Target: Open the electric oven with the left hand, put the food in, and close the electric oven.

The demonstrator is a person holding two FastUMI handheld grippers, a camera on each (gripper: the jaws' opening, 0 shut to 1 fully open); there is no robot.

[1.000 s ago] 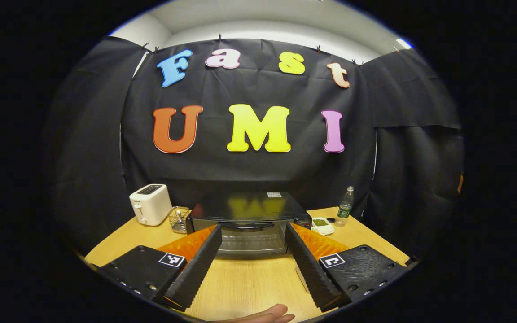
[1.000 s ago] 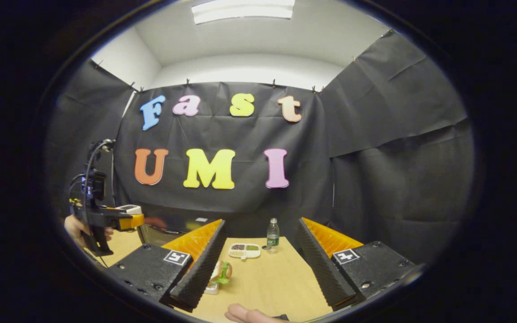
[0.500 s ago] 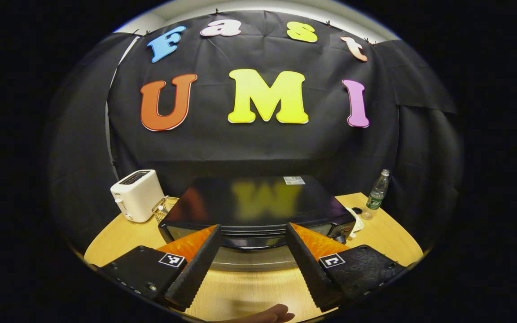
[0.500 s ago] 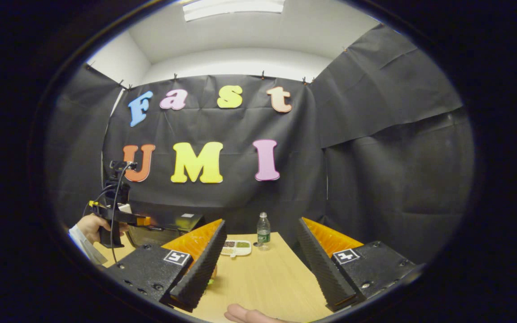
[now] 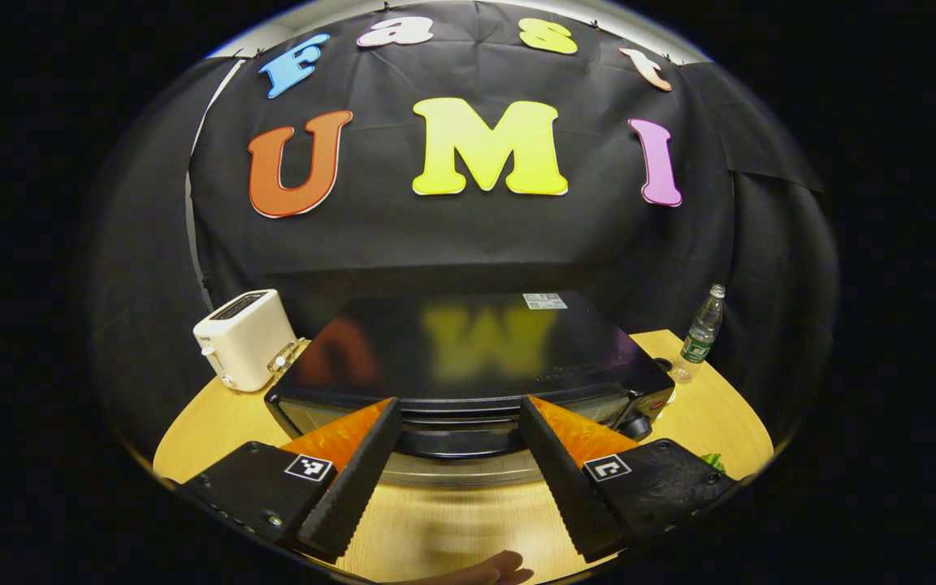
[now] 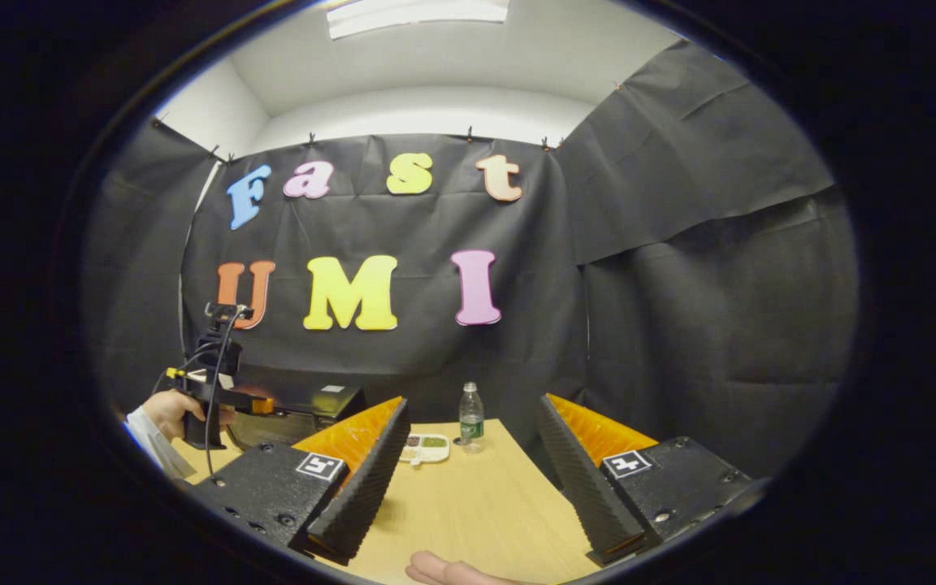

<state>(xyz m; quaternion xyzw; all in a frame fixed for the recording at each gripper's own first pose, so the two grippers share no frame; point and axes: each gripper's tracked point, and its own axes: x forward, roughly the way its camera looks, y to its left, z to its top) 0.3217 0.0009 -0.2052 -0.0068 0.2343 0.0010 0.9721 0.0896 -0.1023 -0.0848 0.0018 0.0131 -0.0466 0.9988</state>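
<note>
The black electric oven [image 5: 468,349] stands mid-table with its door shut, and its dark handle [image 5: 456,443] runs across the top of the glass front. My left gripper [image 5: 460,406] is open just before the oven's front, one finger to each side of the handle's middle, touching nothing. A scrap of green food [image 5: 712,461] peeks out beside that gripper's right base. My right gripper [image 6: 474,406] is open over bare table, with nothing between its fingers. In the right gripper view the oven [image 6: 314,404] sits at the left, where a hand holds the left gripper [image 6: 220,390] against it.
A white toaster [image 5: 244,337] stands left of the oven, with a wire basket beside it. A plastic water bottle [image 6: 470,414] and a small divided dish [image 6: 423,447] sit at the back of the wooden table [image 6: 476,512]. Black cloth walls close in the booth.
My left gripper has moved forward and the oven now looms much larger, its handle between the fingers. The right gripper view has shifted, and the sandwich by its left finger has slipped from sight.
</note>
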